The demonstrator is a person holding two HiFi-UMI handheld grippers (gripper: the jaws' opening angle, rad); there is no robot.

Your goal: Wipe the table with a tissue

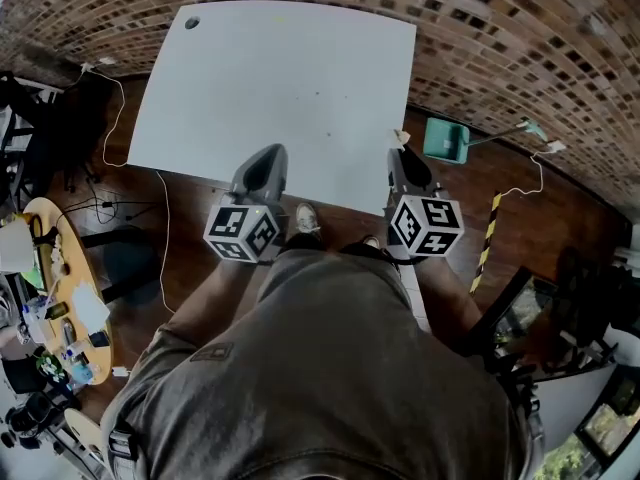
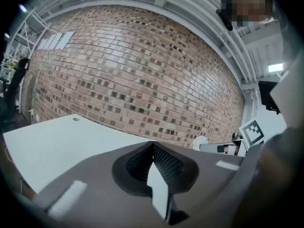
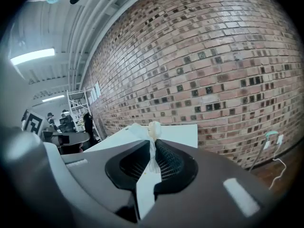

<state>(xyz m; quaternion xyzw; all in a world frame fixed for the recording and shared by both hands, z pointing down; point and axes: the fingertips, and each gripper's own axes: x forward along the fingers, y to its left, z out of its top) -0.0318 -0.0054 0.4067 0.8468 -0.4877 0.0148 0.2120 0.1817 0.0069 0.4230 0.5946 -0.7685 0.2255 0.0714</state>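
Observation:
The white table [image 1: 280, 88] lies ahead of me in the head view, with a small dark hole [image 1: 192, 23] near its far left corner. My right gripper [image 1: 402, 154] hangs at the table's near right corner, shut on a crumpled white tissue [image 3: 153, 129] that pokes out above its jaws. That same tissue [image 1: 400, 137] is a small pale tuft at the gripper's tip. My left gripper [image 1: 268, 156] hovers over the table's near edge, its jaws pressed together with nothing between them [image 2: 153, 144].
A brick wall [image 1: 480, 38] curves round behind the table. A teal dustpan [image 1: 445, 139] with a long handle lies on the wooden floor at the right. White cables [image 1: 112, 128] trail left of the table. A cluttered round wooden table [image 1: 60, 298] stands at the near left.

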